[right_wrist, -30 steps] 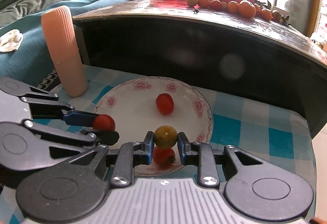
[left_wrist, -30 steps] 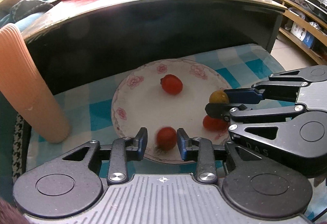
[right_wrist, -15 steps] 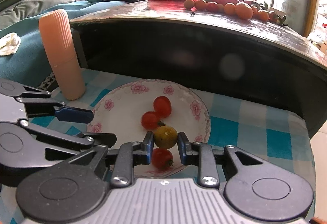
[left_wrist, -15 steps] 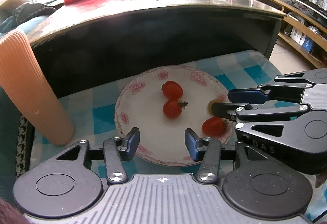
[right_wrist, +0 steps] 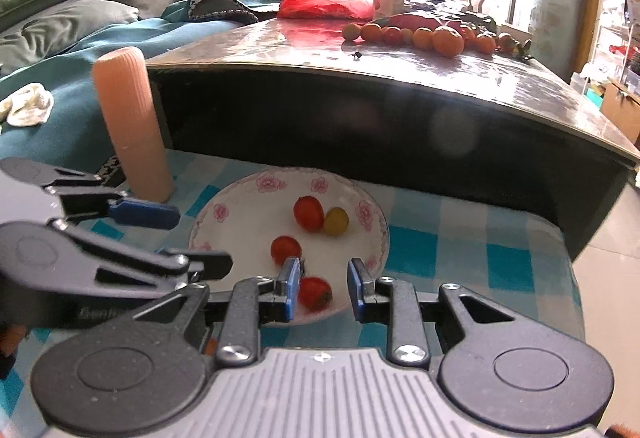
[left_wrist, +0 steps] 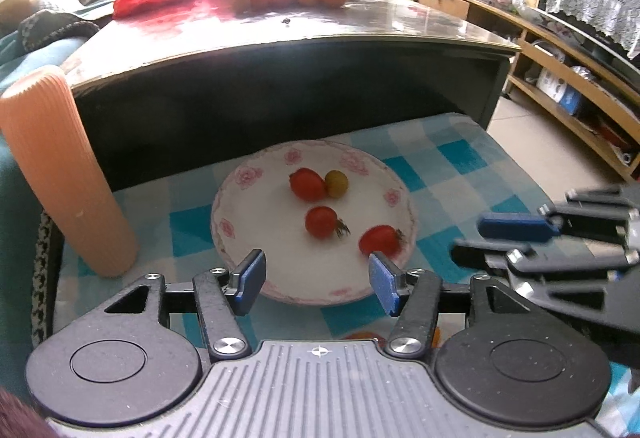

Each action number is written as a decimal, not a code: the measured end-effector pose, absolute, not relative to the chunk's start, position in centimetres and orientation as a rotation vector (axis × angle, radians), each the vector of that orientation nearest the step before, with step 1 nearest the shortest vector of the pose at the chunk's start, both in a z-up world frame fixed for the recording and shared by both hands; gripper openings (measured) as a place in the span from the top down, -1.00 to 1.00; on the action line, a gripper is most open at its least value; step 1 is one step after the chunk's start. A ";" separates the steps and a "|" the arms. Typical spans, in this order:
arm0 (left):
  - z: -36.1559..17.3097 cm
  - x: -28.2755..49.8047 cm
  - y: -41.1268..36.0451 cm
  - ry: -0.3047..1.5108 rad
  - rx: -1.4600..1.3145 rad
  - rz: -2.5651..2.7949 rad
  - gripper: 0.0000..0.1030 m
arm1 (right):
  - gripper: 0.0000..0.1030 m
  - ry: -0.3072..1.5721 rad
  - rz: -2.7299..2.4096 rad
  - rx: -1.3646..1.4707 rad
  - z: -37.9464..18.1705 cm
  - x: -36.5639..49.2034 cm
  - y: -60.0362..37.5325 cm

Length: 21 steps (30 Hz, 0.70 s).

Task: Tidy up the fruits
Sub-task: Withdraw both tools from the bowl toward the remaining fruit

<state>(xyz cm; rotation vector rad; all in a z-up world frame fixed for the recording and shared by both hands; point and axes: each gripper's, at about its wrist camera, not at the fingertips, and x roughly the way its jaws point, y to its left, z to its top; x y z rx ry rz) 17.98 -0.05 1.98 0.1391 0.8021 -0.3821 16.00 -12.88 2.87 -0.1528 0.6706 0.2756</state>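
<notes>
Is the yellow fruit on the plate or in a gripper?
On the plate: the yellow fruit lies against a red tomato, no fingers around it.

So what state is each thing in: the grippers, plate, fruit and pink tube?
Left gripper: open, empty, jaws just been opening.
Right gripper: open, empty.
Plate: holds four fruits.
Yellow fruit: lying against a red one.
Pink tube: standing upright beside the plate.
</notes>
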 end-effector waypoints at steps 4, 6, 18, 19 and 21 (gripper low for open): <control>1.8 16.9 0.5 0.834 0.121 -0.403 -0.27 | 0.17 0.695 0.250 -0.121 2.7 13.3 -13.5; 1.9 16.1 0.9 0.843 0.125 -0.411 -0.27 | 0.17 0.716 0.232 -0.112 2.3 11.9 -13.8; 3.0 12.4 4.3 0.859 0.101 -0.361 -0.36 | 0.17 0.774 0.330 -0.074 1.9 7.4 -11.2; 3.0 12.6 4.5 0.862 0.098 -0.356 -0.37 | 0.17 0.778 0.349 -0.072 1.8 7.4 -10.6; 2.9 12.7 5.0 0.872 0.082 -0.353 -0.37 | 0.17 0.790 0.395 -0.079 1.4 7.4 -9.5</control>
